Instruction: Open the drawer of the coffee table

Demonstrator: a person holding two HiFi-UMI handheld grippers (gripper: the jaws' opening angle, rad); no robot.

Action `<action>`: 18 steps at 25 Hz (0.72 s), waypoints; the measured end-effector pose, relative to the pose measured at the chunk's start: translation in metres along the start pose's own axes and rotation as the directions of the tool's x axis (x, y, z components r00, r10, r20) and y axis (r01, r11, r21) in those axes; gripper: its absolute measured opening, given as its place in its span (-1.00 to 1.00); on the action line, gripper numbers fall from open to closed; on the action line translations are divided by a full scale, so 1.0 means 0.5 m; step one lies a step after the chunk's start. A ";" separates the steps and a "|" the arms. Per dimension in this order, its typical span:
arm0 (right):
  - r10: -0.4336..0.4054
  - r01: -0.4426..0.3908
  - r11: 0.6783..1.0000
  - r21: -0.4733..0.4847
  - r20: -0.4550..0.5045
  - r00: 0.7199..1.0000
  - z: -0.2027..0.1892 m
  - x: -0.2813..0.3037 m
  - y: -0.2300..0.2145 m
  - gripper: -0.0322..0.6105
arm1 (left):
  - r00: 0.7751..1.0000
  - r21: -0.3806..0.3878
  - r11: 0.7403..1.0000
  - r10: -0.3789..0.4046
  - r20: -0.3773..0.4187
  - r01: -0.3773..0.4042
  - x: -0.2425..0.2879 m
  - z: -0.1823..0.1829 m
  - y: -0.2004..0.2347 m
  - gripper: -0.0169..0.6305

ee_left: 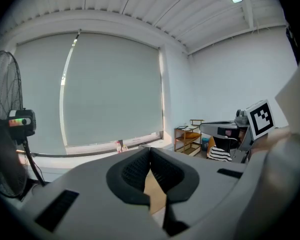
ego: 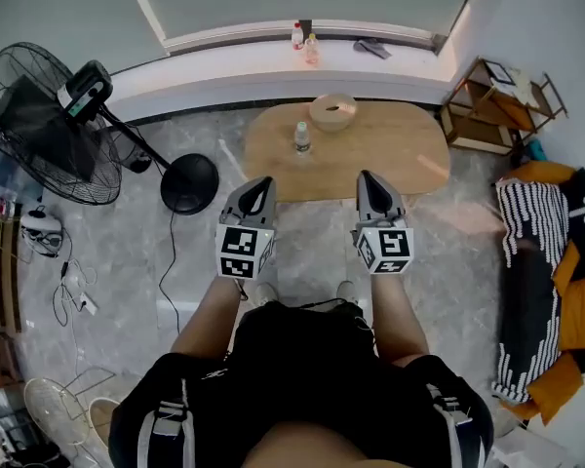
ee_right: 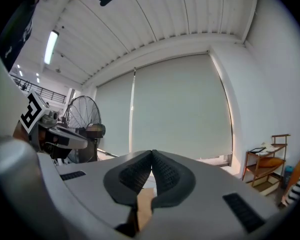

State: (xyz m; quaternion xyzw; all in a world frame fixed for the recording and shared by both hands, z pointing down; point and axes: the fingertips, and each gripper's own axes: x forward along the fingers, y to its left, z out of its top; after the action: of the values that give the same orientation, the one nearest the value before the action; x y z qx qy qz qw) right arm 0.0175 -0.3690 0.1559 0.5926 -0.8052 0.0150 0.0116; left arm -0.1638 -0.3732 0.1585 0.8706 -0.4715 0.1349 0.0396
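The person's arms (ego: 210, 310) hold the left gripper (ego: 262, 183) and right gripper (ego: 369, 177) side by side, each with jaws pressed together on nothing. Just beyond their tips lies the table (ego: 370, 159), an oval wooden top. No drawer or handle shows from above, so it is probably under the near edge. To do this well, drop low, find the handle, part one pair of jaws before closing on it, then pull straight toward the near side. Keep it smooth: a bottle (ego: 301, 136) and a roll (ego: 332, 111) stand on top. The fan (ego: 49, 125) is far left and the shelf (ego: 497, 100) far right.
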 end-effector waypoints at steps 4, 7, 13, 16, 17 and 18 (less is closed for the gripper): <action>-0.035 0.036 0.999 0.017 -0.022 0.999 -0.066 0.017 -0.005 -0.85 | 0.998 -0.008 0.999 -0.050 -0.036 0.049 0.040 -0.067 0.018 -0.88; -0.059 0.062 0.997 0.036 -0.073 0.996 -0.145 0.029 -0.012 -0.85 | 0.994 -0.036 0.996 -0.078 -0.080 0.076 0.073 -0.143 0.028 -0.88; -0.045 0.060 0.995 0.081 -0.182 0.982 -0.328 0.039 -0.052 -0.85 | 0.986 -0.108 0.992 -0.083 -0.145 0.067 0.159 -0.292 0.004 -0.88; -0.002 0.026 0.994 0.102 -0.225 0.974 -0.428 0.045 -0.078 -0.85 | 0.988 -0.158 0.987 -0.033 -0.148 0.009 0.205 -0.360 -0.014 -0.88; 0.015 0.011 0.994 0.108 -0.236 0.972 -0.461 0.044 -0.085 -0.85 | 0.989 -0.174 0.985 -0.012 -0.146 -0.013 0.216 -0.383 -0.022 -0.88; 0.032 -0.005 0.994 0.112 -0.243 0.969 -0.491 0.045 -0.092 -0.85 | 0.990 -0.182 0.983 0.009 -0.144 -0.036 0.225 -0.407 -0.031 -0.88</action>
State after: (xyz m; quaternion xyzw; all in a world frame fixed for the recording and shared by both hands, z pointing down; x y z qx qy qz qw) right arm 0.0551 -0.3950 0.4027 0.5784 -0.8011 0.1324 0.0779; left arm -0.1327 -0.4161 0.3856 0.8459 -0.4878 0.1530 0.1522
